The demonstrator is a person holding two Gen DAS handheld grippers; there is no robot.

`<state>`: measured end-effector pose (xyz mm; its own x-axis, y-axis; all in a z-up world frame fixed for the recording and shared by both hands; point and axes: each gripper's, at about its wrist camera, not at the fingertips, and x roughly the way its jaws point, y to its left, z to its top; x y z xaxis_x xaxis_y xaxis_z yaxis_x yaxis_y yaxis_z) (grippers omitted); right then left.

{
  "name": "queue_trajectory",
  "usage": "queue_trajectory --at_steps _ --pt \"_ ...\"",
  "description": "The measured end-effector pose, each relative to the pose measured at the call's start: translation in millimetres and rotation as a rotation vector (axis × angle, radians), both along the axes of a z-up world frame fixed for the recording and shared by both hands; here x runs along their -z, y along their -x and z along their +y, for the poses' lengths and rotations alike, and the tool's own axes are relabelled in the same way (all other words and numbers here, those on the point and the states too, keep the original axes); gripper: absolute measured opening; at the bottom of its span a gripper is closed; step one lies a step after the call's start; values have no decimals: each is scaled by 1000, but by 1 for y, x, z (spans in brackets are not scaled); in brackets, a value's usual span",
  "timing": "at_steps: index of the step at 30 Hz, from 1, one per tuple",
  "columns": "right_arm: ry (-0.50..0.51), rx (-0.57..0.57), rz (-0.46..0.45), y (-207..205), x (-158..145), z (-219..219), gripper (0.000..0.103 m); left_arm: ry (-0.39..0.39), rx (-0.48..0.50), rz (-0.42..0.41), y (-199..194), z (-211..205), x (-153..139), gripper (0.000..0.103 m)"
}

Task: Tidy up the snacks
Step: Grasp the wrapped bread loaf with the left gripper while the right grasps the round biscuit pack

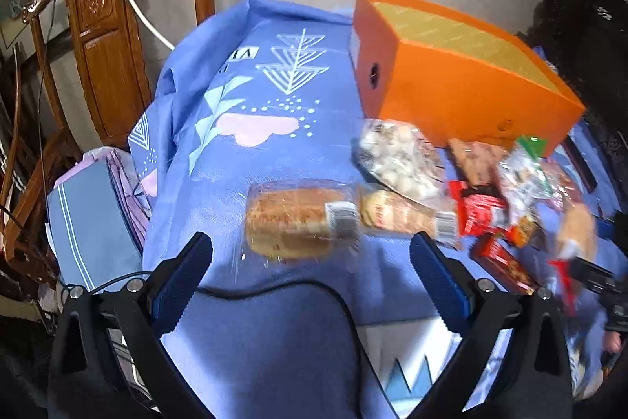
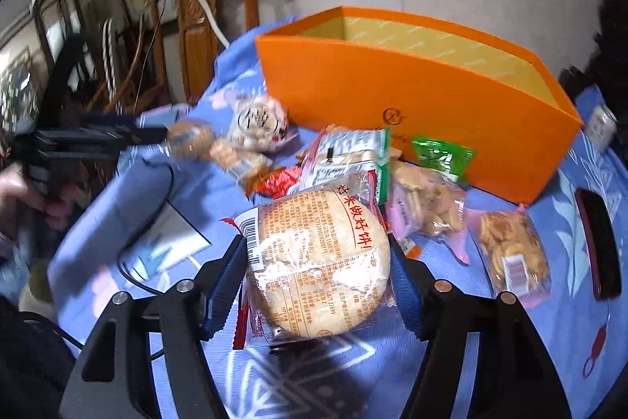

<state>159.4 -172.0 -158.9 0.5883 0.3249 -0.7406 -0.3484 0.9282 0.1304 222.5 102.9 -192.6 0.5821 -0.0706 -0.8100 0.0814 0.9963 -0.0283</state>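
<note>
- Right wrist view is showing the right hand-held gripper [image 2: 318, 285] with a round rice-cake packet [image 2: 320, 262] sitting between its two blue-padded fingers [image 2: 221, 287].
- Both pads are lying against the sides of the packet, so the right hand-held gripper is gripping the round rice-cake packet.
- The packet is resting just above the blue patterned cloth [image 2: 274, 372] covering the bench, at the near edge of the snack pile.
- An orange box [image 2: 392, 97] is standing open behind the pile, with its yellow lining showing and nothing visible inside it.
- A green-topped snack bag [image 2: 441, 154] is leaning against the front wall of the box.
- A pink-edged cracker bag [image 2: 510, 250] is lying on the cloth to the right of the gripped packet.
- Left wrist view is showing the left hand-held gripper [image 1: 310, 266] with its fingers spread wide and nothing between them.
- A clear-wrapped bread loaf [image 1: 290, 218] is lying on the cloth just ahead of the left fingertips, apart from them.
- A second wrapped loaf [image 1: 400, 211] is lying beside the first, touching a bag of small round biscuits [image 1: 396, 156].
- Red snack packets [image 1: 479, 207] are lying further right, blurred.
- A carved wooden chair [image 1: 106, 26] is standing beyond the bench.
</note>
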Motion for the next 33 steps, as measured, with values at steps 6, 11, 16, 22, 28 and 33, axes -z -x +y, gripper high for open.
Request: queue_trajectory --at_steps 6,11,16,22,28,33 --pt "-94 62 17 9 -9 -13 69 11 -35 84 -36 8 32 99" --pt "-88 75 14 12 -13 -16 69 137 -67 134 -46 23 50 99" --pt "-109 83 30 9 -12 -15 70 136 -30 118 -47 18 53 99" --pt "-105 83 22 11 -14 -12 70 162 -3 92 -45 15 47 78" --pt "-105 87 12 15 -17 -12 70 165 -3 49 -29 17 36 74" --pt "-119 100 11 15 -17 -15 69 147 0 -16 -8 24 12 74"
